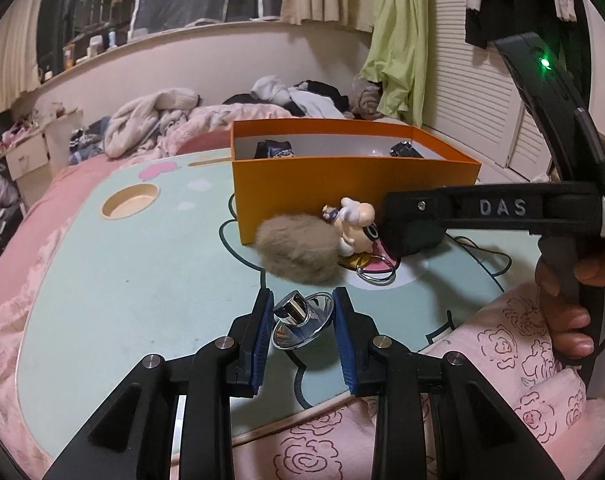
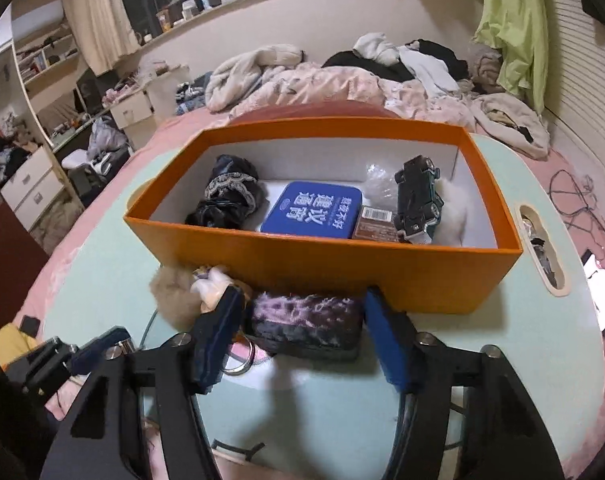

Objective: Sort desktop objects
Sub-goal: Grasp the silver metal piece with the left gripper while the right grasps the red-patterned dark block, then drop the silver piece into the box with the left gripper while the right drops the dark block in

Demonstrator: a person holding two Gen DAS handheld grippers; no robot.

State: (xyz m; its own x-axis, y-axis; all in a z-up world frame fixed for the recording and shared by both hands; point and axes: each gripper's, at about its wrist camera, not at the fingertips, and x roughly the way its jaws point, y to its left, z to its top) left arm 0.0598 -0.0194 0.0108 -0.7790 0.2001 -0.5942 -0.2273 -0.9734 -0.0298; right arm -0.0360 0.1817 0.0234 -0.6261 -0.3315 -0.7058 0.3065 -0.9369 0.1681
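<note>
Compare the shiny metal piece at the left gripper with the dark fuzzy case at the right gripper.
The metal piece is chrome, a flared disc with a stub on top; the fuzzy case is dark, purple-tinged, soft and oblong. The metal piece lies away from the orange box; the fuzzy case lies close beside its front wall. Both rest on the table between open fingers.
</note>
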